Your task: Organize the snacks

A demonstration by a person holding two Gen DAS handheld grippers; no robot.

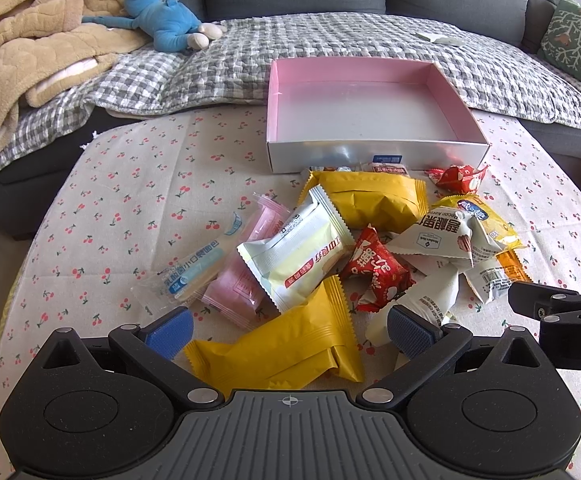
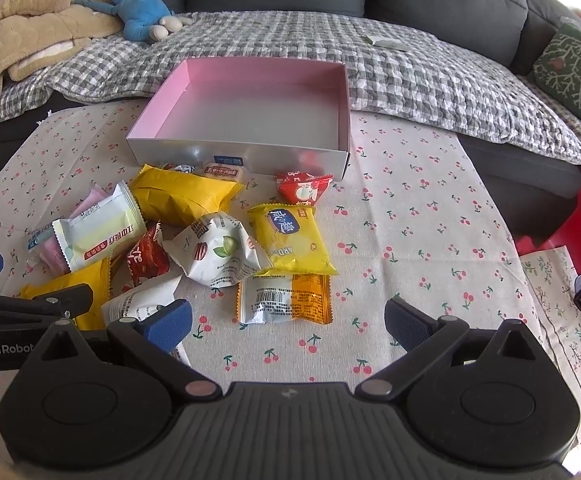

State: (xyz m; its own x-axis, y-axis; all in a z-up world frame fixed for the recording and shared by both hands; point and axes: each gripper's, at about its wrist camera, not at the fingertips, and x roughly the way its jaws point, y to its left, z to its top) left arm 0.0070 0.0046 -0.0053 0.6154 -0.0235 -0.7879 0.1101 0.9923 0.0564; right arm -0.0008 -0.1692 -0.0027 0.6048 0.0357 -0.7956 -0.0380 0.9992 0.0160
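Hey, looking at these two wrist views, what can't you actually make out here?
- Small snacks against the pink box: left wrist view, mostly hidden behind the far yellow packet.
- White packet: right wrist view, partly covered by the left hand-held gripper.
- Pink packet: left wrist view, largely under the white-green packet.

Bright, even daylight, probably from the upper right, where corners overexpose. Shadows are soft. Fisheye distortion bends edges; focus stays sharp.

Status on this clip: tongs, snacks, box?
Left tongs open, over near yellow packet. Right tongs open, empty. Pink box empty, snacks outside it.
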